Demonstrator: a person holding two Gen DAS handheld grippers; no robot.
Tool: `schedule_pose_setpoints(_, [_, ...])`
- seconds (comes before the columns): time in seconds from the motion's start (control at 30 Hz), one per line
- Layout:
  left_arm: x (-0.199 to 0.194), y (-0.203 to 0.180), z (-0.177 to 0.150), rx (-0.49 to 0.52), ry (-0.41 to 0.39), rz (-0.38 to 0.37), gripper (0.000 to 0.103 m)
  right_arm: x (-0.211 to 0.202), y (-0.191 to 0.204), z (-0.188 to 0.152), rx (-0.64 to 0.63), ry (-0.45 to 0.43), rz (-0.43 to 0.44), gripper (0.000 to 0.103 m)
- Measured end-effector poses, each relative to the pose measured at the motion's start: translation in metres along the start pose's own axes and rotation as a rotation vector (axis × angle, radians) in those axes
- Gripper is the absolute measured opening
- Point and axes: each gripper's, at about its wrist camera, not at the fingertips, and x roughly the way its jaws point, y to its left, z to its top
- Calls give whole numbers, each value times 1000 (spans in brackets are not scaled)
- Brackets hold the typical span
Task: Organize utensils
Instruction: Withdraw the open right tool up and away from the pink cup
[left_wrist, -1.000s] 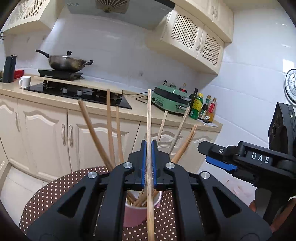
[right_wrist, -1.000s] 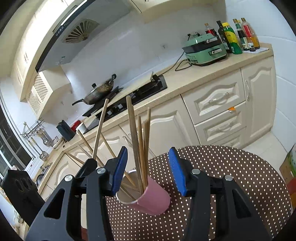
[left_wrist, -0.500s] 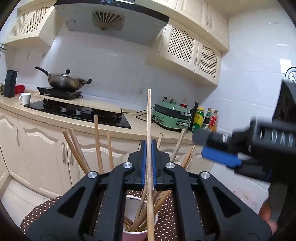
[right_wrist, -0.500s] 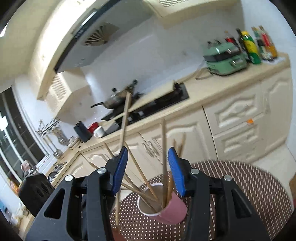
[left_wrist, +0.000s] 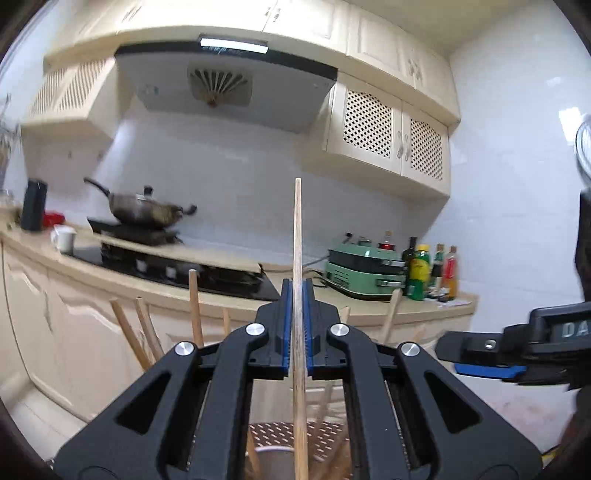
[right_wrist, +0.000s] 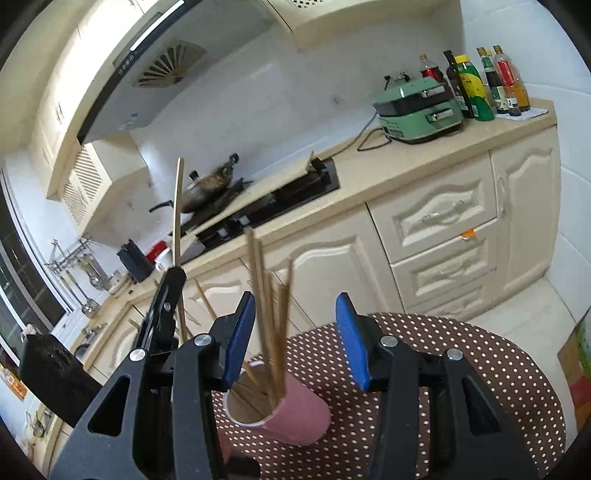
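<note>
One chopstick (left_wrist: 297, 258) stood clamped upright between the blue pads (left_wrist: 286, 325) of the left gripper (left_wrist: 297, 328), its tip well above the fingers and its lower end reaching down over the cup (left_wrist: 275, 463). Seen from the right wrist too: same chopstick (right_wrist: 177, 206) rising from the left gripper (right_wrist: 173, 273), held to the left of the cup (right_wrist: 291, 413). Several more chopsticks (right_wrist: 271, 317) leaned inside that pink cup, fanned out at different angles. Cup resting on a brown dotted table (right_wrist: 461, 354), tilted in the fisheye view. Right gripper (right_wrist: 295, 336) hung with fingers wide apart, nothing between them, the cup and its sticks just ahead, partly behind the left pad (right_wrist: 242, 339). Behind everything: cream cabinets (right_wrist: 443, 229), a black stove (right_wrist: 280, 199) with a wok (left_wrist: 146, 208), a green appliance (right_wrist: 421, 107) and a row of bottles (right_wrist: 484, 81) on the counter. Leaning sticks (left_wrist: 194, 306) crowded around the clamped one on both sides.
</note>
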Motion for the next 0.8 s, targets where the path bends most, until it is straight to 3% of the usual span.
schedule_pose_setpoints(0.2, [4, -9, -20, 79, -13, 54, 6, 23, -11, -10, 34, 71, -3, 43])
schedule_pose_setpoints(0.3, [4, -8, -21, 83, -12, 36, 6, 29, -15, -13, 61, 76, 39, 43])
schedule_pose_setpoints(0.43, [7, -6, -20, 60, 45, -13, 6, 38, -18, -9, 92, 97, 79, 43])
schedule_pose_setpoints(0.8, [15, -6, -23, 69, 138, 2, 6, 40, -13, -7, 85, 127, 84, 43])
